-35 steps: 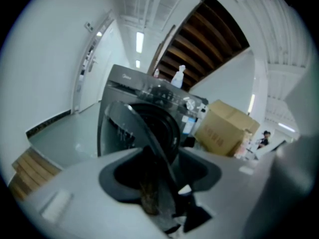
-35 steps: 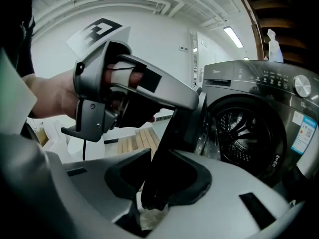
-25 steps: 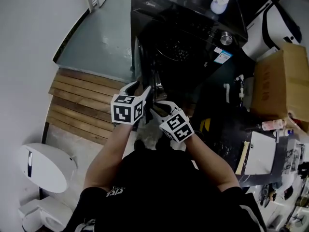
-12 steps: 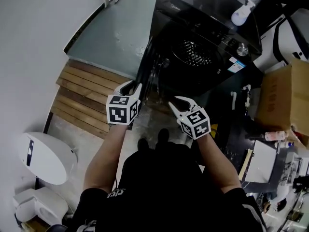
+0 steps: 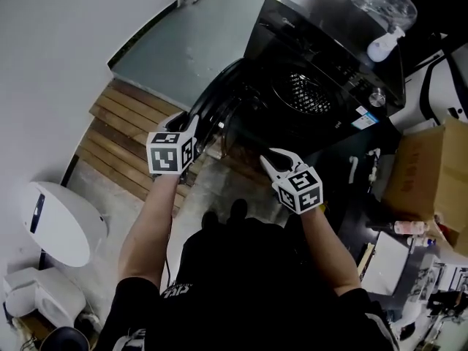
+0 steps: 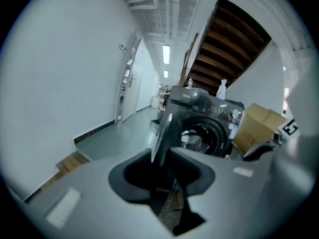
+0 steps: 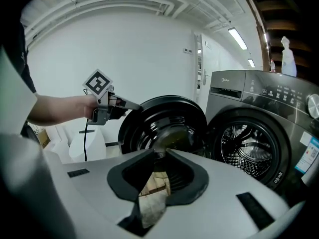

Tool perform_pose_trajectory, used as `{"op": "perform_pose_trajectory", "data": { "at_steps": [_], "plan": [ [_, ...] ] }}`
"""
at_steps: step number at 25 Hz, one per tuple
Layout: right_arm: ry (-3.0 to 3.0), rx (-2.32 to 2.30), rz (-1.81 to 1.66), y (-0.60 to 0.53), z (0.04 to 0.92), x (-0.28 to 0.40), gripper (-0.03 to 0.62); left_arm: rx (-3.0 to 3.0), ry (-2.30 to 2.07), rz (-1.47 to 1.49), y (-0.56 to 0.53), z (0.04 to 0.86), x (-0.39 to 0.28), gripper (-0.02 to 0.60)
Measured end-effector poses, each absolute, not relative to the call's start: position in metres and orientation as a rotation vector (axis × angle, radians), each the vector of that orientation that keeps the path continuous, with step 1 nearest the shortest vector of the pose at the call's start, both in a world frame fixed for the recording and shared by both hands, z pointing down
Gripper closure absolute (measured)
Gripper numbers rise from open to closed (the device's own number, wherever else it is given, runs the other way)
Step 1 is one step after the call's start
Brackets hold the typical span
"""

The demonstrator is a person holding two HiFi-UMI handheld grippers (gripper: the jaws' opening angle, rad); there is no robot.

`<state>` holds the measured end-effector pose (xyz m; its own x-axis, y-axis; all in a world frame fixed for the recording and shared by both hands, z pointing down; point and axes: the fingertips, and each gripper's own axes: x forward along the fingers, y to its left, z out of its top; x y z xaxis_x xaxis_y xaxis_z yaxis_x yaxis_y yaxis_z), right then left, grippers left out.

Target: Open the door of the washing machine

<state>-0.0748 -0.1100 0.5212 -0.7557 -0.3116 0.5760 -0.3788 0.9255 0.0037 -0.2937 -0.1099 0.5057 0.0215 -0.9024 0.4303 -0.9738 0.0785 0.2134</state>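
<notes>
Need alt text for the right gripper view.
The round door of a washing machine stands swung open, left of its drum. The left claw has the door's rim between its jaws, which are opening. In the foreground, the right claw is empty, jaws nearly together.

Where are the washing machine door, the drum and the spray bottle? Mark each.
washing machine door (image 7: pixel 164 126), right gripper view, inner glass.
drum (image 7: pixel 249 151), right gripper view, perforated back wall.
spray bottle (image 5: pixel 383 47), head view, white body.
</notes>
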Motion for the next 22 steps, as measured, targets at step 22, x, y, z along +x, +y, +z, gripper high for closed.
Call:
{"op": "perform_pose_trajectory", "data": {
  "at_steps": [22],
  "plan": [
    [-2.492,0.727,0.330,-0.158,0.523,0.004,0.540,1.708,-2.187,0.281,-0.119,0.481,-0.331,0.433]
  ]
}}
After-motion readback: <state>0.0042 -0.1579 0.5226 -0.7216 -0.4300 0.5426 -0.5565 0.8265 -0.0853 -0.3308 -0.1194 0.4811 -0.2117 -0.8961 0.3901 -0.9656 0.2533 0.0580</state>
